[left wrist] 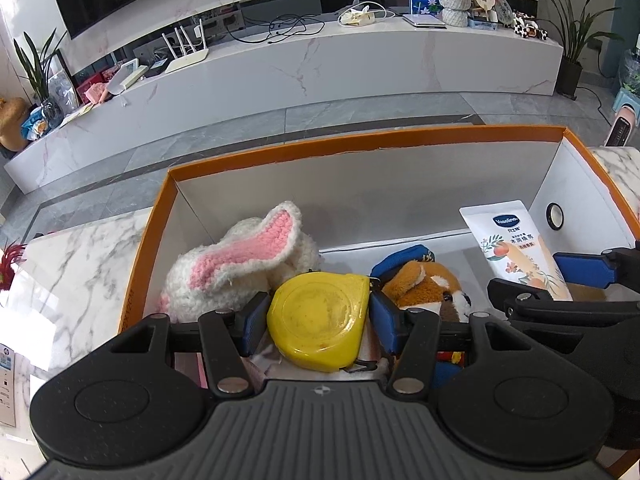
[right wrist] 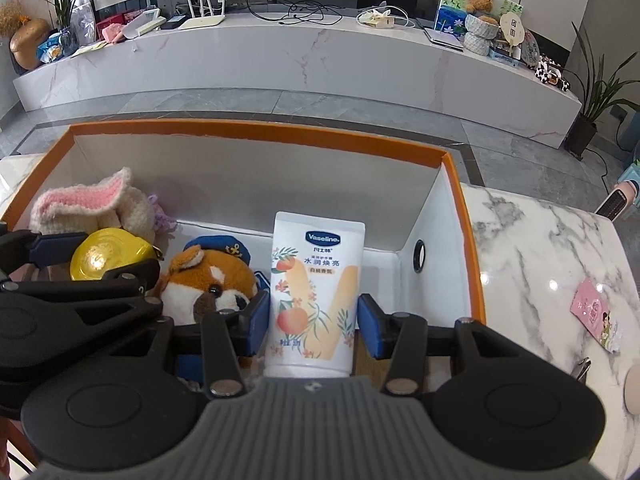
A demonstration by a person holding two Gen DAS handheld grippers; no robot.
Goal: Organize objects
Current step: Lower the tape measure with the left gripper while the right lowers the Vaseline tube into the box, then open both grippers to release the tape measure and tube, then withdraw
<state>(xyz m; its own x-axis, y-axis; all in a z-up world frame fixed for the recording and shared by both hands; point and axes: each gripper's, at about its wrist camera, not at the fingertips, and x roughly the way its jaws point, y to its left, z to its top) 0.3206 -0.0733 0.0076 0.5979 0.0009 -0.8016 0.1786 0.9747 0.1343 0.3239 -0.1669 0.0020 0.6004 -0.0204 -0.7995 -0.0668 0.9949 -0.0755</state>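
An orange-rimmed box [left wrist: 280,148] with white inside stands on a marble table; it shows in the right wrist view [right wrist: 256,130] too. My left gripper [left wrist: 318,320] is shut on a yellow tape measure [left wrist: 318,314] over the box. My right gripper [right wrist: 312,322] holds a white Vaseline tube [right wrist: 314,288] between its blue pads; the left pad touches it, and a small gap shows at the right pad. The tube also shows in the left wrist view [left wrist: 516,248]. In the box lie a knitted white and pink bunny [left wrist: 240,264] and a fox plush [right wrist: 208,280] with a blue cap.
The marble table [right wrist: 540,264] carries a pink packet [right wrist: 596,314] at the right and a label sheet [left wrist: 6,384] at the left. Beyond the box lie grey floor and a long white TV bench [left wrist: 320,64] with routers, cables and ornaments.
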